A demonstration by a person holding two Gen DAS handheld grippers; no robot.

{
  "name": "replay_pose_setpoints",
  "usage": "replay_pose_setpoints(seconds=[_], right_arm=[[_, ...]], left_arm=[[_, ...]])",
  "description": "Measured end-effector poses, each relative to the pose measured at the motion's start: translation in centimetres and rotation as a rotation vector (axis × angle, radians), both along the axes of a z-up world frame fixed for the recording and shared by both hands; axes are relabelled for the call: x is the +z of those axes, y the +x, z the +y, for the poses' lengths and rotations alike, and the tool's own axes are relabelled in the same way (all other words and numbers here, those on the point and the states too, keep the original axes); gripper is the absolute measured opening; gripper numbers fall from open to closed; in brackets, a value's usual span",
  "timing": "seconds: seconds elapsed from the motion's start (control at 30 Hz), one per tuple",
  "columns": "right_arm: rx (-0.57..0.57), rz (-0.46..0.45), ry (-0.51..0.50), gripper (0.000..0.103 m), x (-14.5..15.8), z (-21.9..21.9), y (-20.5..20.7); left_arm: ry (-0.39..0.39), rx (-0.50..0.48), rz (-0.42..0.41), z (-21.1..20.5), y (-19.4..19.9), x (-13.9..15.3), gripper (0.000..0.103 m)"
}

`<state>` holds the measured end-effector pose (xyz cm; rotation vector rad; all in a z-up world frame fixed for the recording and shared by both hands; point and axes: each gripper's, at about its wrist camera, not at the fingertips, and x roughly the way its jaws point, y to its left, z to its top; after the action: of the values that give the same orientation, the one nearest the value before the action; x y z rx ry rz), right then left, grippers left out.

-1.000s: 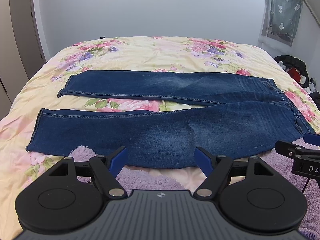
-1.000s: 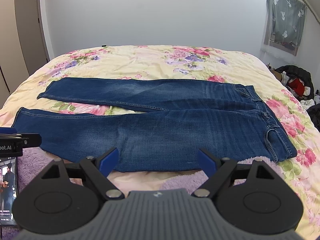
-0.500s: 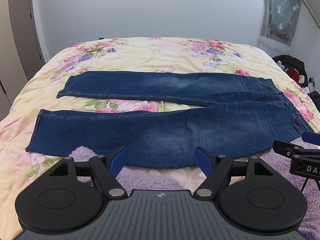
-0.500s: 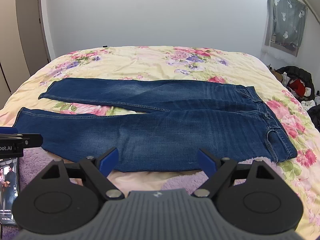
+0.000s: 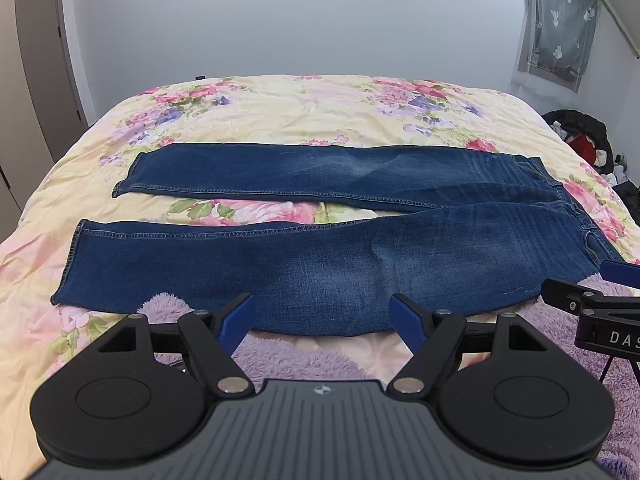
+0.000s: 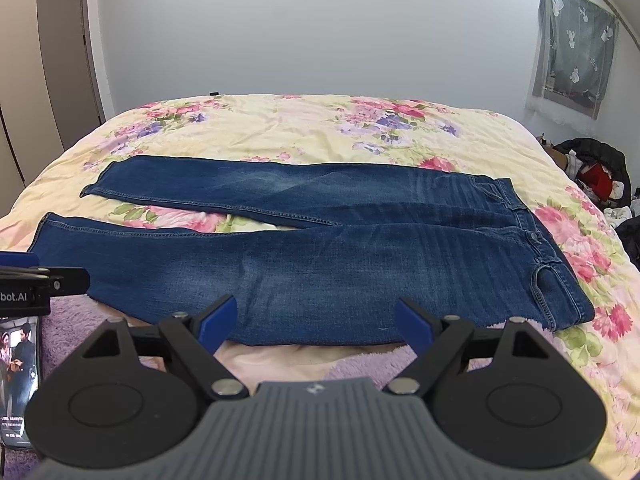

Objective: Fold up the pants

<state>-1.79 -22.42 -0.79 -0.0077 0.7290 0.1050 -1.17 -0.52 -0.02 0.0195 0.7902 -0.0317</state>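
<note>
Over the last second almost nothing has changed: both views sit a touch higher on the wall and the bed has slid slightly down the picture, so the person seems to be holding position, or drifting back a little, not closing in. No fold has begun.

Nearest, the left tool (image 5: 322,316) has its blue fingers spread wide with nothing between them, hovering above the near edge of the pants. The right tool (image 6: 316,318) is equally wide open and equally empty (its tip also shows at the right edge of the left view), over the same hem line further toward the waist.

Under both tools lies a purple fluffy blanket (image 5: 296,356), which the near edge of the denim overlaps. A phone (image 6: 20,376) with a lit screen sits at the left edge of the right view, near the lower leg.

The pants (image 5: 328,264) lie flat on the floral bedspread (image 5: 280,112), front up, waistband (image 6: 536,236) to the right, the two legs splayed apart toward the left with bedspread showing between them. The likely first move is bringing one leg over the other, and the legs' gap means a long carry.

Beyond the bed, a pile of clothes (image 6: 596,172) lies at the right, well apart, below a curtained window (image 6: 576,44). Nothing blocks the fold; the blanket's pile could snag a low grasp.
</note>
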Motion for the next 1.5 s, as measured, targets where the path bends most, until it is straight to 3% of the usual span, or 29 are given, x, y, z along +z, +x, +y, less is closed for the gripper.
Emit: replay_pose_setpoints(seconds=[0.37,0.47,0.63,0.77,0.93,1.0,1.1,1.23,1.37,1.5], right_arm=[[0.010,-0.015,0.014,0.082,0.1,-0.7,-0.2],[0.046,-0.050,0.062,0.082,0.1,-2.1,0.0],[-0.007,-0.072,0.045,0.082,-0.2,-5.6,1.4],[-0.065,-0.020,0.016,0.082,-1.1,-9.8,3.6],[-0.088,0.069,0.144,0.082,-2.0,-16.1,6.2],[-0.109,0.078,0.150,0.082,-2.3,-18.2,7.1],[-0.126,0.064,0.091,0.082,-2.7,-21.0,8.6],[-0.137,0.134,-0.031,0.078,-3.3,-24.6,11.1],[-0.159,0.244,-0.170,0.058,-4.3,-28.3,13.3],[-0.093,0.314,-0.352,0.055,-5.1,-30.5,14.4]], left_arm=[[0.001,-0.013,-0.006,0.7,0.1,0.3,0.089],[0.010,-0.021,-0.014,2.3,0.6,0.6,0.083],[0.065,-0.004,-0.026,6.1,1.8,1.2,0.074],[0.134,-0.009,-0.017,9.1,2.9,1.0,0.068],[0.167,-0.007,0.036,13.3,4.7,-0.7,0.054],[0.212,-0.013,0.061,14.6,5.4,-1.5,0.053],[0.278,-0.025,0.095,16.4,6.3,-2.7,0.050],[0.338,-0.083,0.156,18.2,7.6,-4.7,0.050],[0.425,-0.148,0.219,19.3,8.8,-7.2,0.050],[0.527,-0.227,0.273,19.6,9.5,-9.4,0.050]])
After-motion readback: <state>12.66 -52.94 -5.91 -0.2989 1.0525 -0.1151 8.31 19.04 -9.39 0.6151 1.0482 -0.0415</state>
